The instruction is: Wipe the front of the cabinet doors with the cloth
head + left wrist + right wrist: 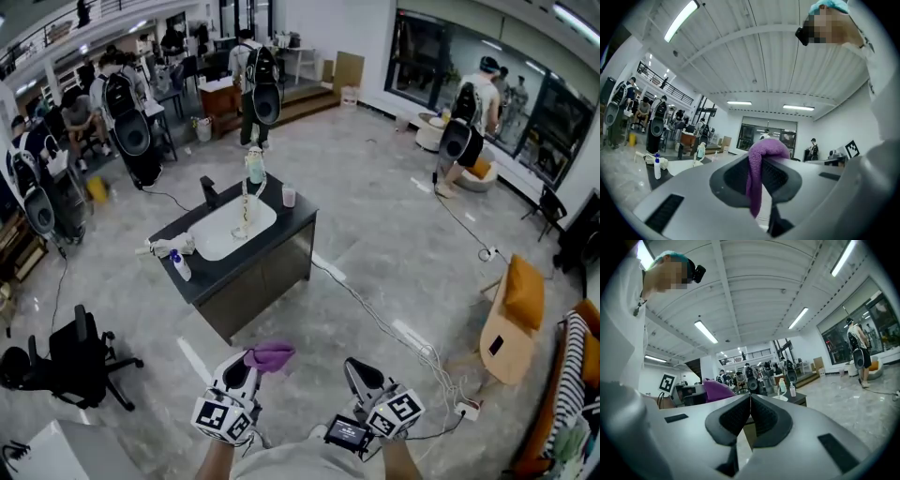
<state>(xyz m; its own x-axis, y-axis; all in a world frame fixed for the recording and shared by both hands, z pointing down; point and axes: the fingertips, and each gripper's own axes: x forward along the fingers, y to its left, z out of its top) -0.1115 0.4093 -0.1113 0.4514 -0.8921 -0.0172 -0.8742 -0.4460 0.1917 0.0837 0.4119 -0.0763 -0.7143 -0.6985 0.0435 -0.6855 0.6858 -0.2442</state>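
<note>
Left gripper point(762, 161) is clamped on the purple cloth point(756, 187). The cloth bunches over the top of the jaws and a strip hangs down between the pads. In the head view the cloth sticks out ahead of the jaw tips, low in the picture and close to the person's body. It is held in the air, well apart from the cabinet point(234, 281) and touching nothing else.

Right gripper point(750, 404) is clenched, pads pressed together along one thin line, nothing between them. It sits beside the left gripper, the two apart, both pointing toward the cabinet. The marker cubes of both face up at the head camera.

The cabinet is a freestanding island out on the grey stone floor point(375, 234), set at a diagonal. The cabinet doors point(272, 274) are on the long side facing the person, dark and closed. The dark counter point(211, 272) holds a white sink basin point(225, 234) in the middle. A black faucet point(209, 192) stands at the far long edge. A tall bottle point(255, 167) stands at the far corner and a small pink cup point(289, 196) at the right short edge. A white spray bottle point(180, 266) with a blue top is near the left short edge.

A white cable point(375, 323) runs across the floor from the cabinet's right corner. A black office chair point(75, 361) stands left of the cabinet. Other people stand farther off in the hall.
</note>
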